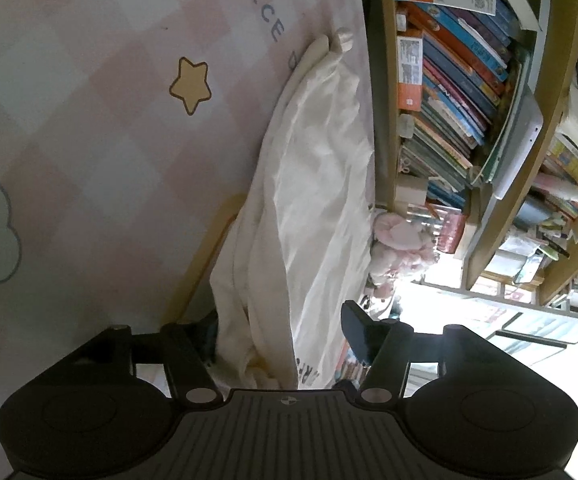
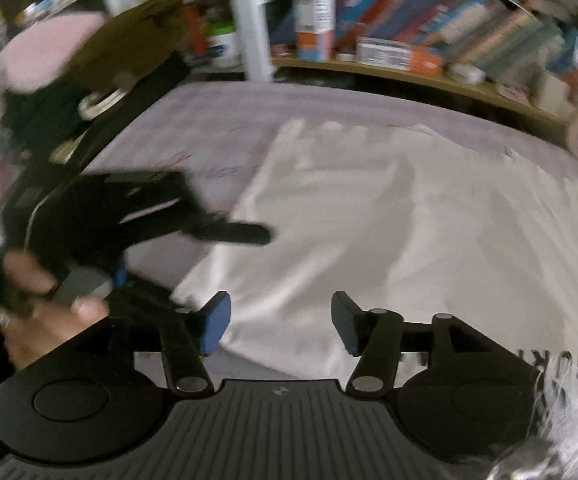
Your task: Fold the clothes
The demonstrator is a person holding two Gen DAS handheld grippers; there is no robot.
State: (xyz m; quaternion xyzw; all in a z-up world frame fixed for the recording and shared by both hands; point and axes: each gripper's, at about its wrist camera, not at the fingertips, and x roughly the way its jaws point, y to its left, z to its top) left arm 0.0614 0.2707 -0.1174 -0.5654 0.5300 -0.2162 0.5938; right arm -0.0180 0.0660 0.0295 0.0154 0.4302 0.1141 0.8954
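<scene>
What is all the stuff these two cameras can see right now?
Garment: one, white, lying on the mat beside the shelves.
Play mat: one, pink checks with a yellow star.
Bookshelves: wooden, crammed with colourful books.
Plush toy: one, pink, at the foot of the shelves.
Left gripper: black, fingers spread around the garment's edge.
Right gripper: black, blue-padded fingers open over the garment.
Left hand: holds the left gripper's handle.

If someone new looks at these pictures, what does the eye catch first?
First the white garment, lying rumpled on the pink checked mat beside the bookshelf. Next the gold star printed on the mat. In the right wrist view, the left gripper hangs over the garment.
</scene>
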